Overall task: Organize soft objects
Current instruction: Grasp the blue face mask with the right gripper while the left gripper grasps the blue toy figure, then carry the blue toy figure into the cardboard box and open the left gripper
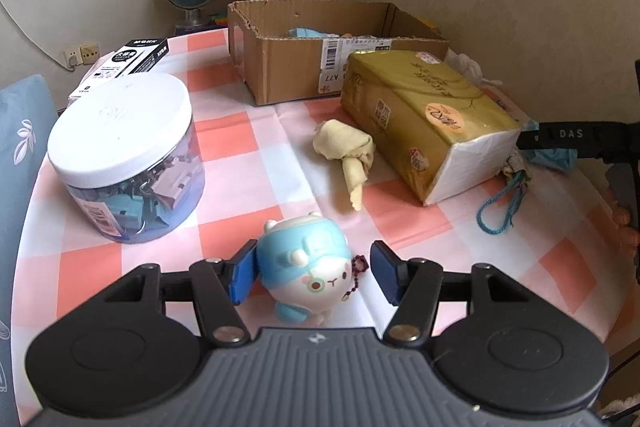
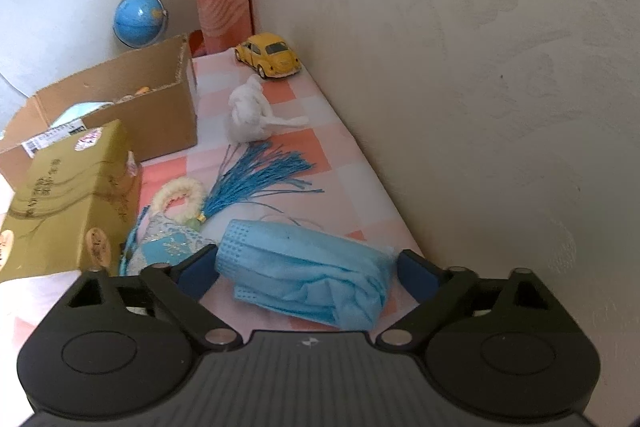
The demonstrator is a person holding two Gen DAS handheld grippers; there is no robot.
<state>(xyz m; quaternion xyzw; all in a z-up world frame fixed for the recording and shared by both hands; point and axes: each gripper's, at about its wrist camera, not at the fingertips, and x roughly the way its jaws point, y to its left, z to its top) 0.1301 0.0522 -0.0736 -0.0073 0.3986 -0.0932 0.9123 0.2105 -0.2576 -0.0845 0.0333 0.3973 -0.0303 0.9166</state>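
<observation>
Blue-and-white and rounded, the plush toy lies on the checked tablecloth between the fingers of the left gripper, which stands spread: one pad looks to touch the toy's side, the other is clear of it. It should be light and squashy, so a hold across its round body ought to serve; the small beaded charm at its side could snag.

In the right wrist view, the right gripper is likewise spread around a crumpled blue face mask, nothing clamped. The mask is thin, limp and near weightless; pinching the bunched middle seems safer than a loose edge.

Room is tight on the right: the wall rises just beside the mask, and the gold tissue pack stands on the other side. The cardboard box, already holding soft things, sits open-topped at the back.
</observation>
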